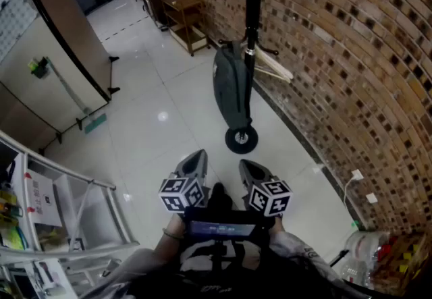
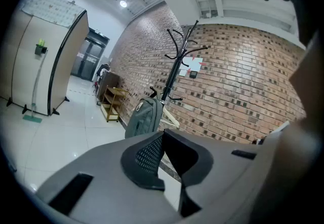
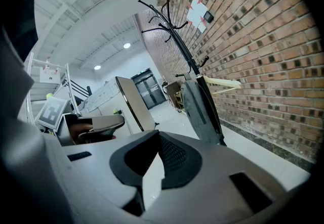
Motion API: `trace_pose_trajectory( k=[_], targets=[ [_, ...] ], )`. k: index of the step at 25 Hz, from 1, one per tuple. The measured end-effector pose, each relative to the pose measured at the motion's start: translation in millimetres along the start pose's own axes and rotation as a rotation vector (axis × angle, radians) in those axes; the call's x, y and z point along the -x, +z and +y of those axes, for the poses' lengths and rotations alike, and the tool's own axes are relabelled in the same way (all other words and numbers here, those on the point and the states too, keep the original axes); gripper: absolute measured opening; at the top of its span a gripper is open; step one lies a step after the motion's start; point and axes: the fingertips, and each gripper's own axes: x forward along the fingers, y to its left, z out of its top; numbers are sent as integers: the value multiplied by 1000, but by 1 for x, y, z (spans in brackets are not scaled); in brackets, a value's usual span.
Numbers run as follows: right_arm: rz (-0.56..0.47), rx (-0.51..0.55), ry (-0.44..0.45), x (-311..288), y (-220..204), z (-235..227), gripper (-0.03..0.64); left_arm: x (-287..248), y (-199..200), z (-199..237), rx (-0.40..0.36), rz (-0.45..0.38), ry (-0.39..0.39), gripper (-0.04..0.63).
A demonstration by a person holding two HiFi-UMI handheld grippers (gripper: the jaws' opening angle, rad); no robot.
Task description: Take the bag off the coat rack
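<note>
No word, brand or number can be read anywhere in this brick-walled hall. The cubes on the left gripper point(image 1: 194, 161) and the right gripper point(image 1: 250, 169) carry square black-and-white code markers, patterns without letters. Two paper notices point(image 3: 195, 9) and a small dark plate point(image 3: 208, 16) hang on the brick wall point(image 3: 263, 41) beside the coat rack point(image 3: 174, 41), their print too small to make out. A pale patch point(image 2: 138, 107) on the grey bag point(image 2: 146, 119) is likewise illegible. A printed sheet point(image 1: 42, 200) on the metal shelf point(image 1: 81, 183) at left and the lit screen point(image 1: 221, 229) below the cubes show only blurred lines.
</note>
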Motion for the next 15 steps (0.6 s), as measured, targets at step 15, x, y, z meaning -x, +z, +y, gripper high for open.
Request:
trace_pose_trajectory(
  k=[15],
  targets=[
    [-34,-37,-36,-94,65,-34,9,-92,60,57,19,26,-48,8]
  ],
)
